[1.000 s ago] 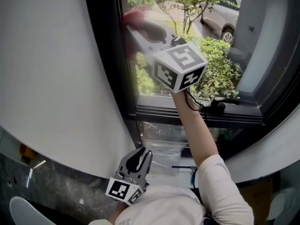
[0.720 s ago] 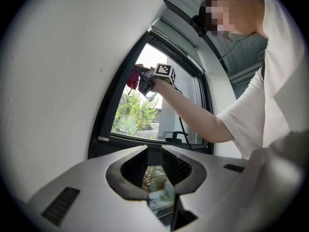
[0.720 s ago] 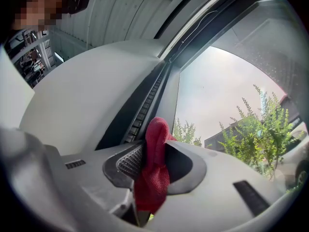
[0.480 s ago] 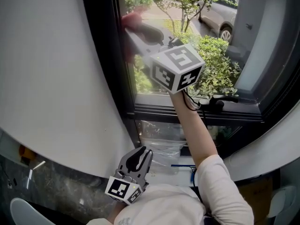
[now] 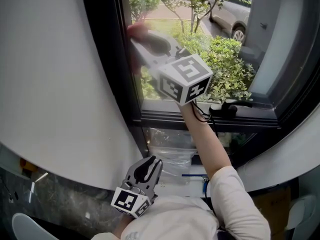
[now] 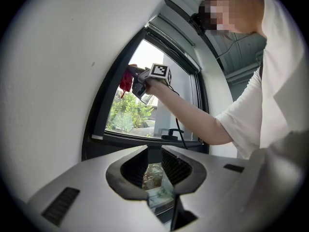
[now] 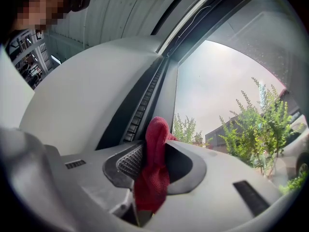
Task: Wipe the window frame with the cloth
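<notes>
Clamped on the red cloth [image 7: 153,173], the right claw [image 7: 157,144] has slid lower down the window frame [image 5: 102,49]'s left upright, so wiping seems under way; the left claw [image 6: 153,164] hangs slightly parted, empty.

**Tally: 2 grippers, 1 cloth**

Grippers x2: left [image 5: 149,165], right [image 5: 141,34]. Marker cubes x2, 1 per gripper: left's [image 5: 131,202], right's [image 5: 185,78]. Red cloth [image 7: 153,163] x1. Window frame [image 5: 107,59] x1. Car [image 5: 232,19] outside x1. Bare forearm [image 5: 206,141] x1.

White wall [image 5: 50,74], bright daylight, green shrubs [image 5: 227,69], parked car [image 5: 231,19] outside
</notes>
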